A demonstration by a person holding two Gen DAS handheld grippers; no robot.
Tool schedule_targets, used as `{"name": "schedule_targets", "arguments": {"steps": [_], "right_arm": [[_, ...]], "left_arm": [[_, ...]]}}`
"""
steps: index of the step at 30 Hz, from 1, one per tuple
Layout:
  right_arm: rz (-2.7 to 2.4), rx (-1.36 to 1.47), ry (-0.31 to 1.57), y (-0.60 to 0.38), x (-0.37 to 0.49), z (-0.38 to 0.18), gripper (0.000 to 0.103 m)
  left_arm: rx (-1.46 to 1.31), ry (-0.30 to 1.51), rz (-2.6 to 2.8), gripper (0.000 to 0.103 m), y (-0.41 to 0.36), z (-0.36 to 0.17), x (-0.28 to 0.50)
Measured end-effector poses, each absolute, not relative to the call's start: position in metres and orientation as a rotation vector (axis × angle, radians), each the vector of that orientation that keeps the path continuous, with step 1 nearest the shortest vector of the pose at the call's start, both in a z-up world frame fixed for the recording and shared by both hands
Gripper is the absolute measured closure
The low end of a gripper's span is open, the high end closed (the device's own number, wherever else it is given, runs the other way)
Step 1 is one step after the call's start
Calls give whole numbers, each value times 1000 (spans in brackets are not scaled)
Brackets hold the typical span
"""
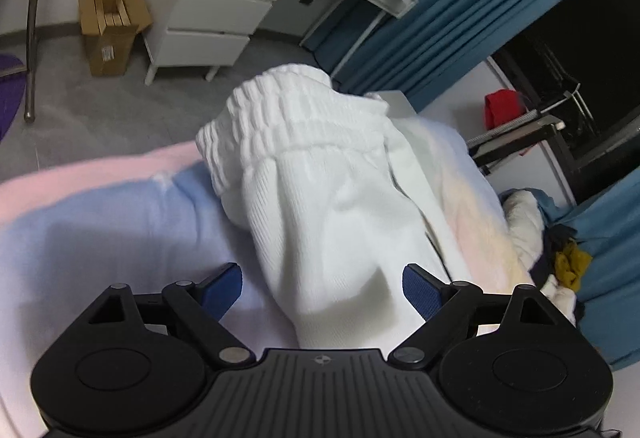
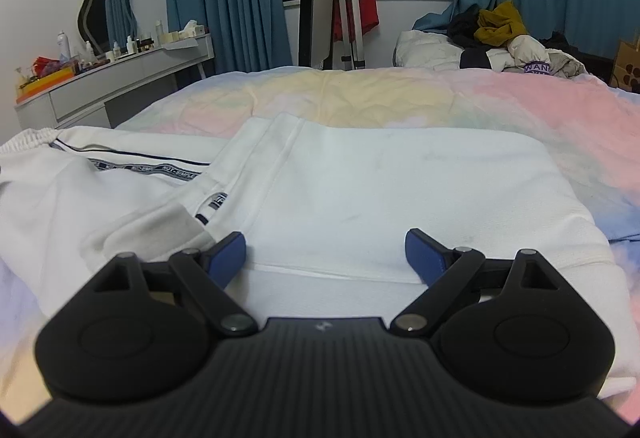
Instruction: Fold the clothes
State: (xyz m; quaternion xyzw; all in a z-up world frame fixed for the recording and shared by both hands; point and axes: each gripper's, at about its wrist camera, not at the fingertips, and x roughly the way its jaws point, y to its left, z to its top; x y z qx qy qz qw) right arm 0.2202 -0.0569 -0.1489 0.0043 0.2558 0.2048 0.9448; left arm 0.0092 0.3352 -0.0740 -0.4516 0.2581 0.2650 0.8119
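Observation:
White sweatpants lie on a pastel bedspread. In the left wrist view their ribbed elastic waistband bunches up ahead, and white cloth runs back between the blue pads of my left gripper, which is open and not clamped. In the right wrist view the pants lie partly folded flat, with a black-striped leg stretching left. My right gripper is open, low over the folded edge, holding nothing.
The bedspread covers the bed. A pile of other clothes sits at the far right corner. A white dresser and a cardboard box stand on the floor past the bed edge. A vanity desk stands left.

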Motion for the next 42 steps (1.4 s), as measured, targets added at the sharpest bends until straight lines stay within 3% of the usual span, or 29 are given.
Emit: {"name": "schedule_targets", "arguments": {"steps": [6, 11, 15, 19, 24, 33, 38, 42], "right_arm": [[430, -40, 426, -66, 211, -123, 16], [456, -46, 435, -68, 218, -124, 16], [467, 9, 537, -68, 229, -148, 16], [472, 66, 565, -74, 232, -142, 16], [423, 221, 581, -117, 230, -108, 16], [252, 566, 501, -260, 211, -52, 16], [143, 716, 525, -315, 217, -64, 15], [140, 745, 527, -336, 226, -71, 15]], "left_arm": [[-1016, 434, 643, 14, 369, -74, 29], [-936, 436, 698, 24, 378, -72, 54], [-815, 423, 680, 59, 372, -51, 74], [-675, 400, 620, 74, 347, -15, 92], [-461, 300, 525, 77, 284, 48, 111], [-156, 107, 345, 78, 95, 138, 175], [-38, 81, 223, 78, -21, 128, 216], [48, 90, 125, 78, -114, 79, 234]]}}
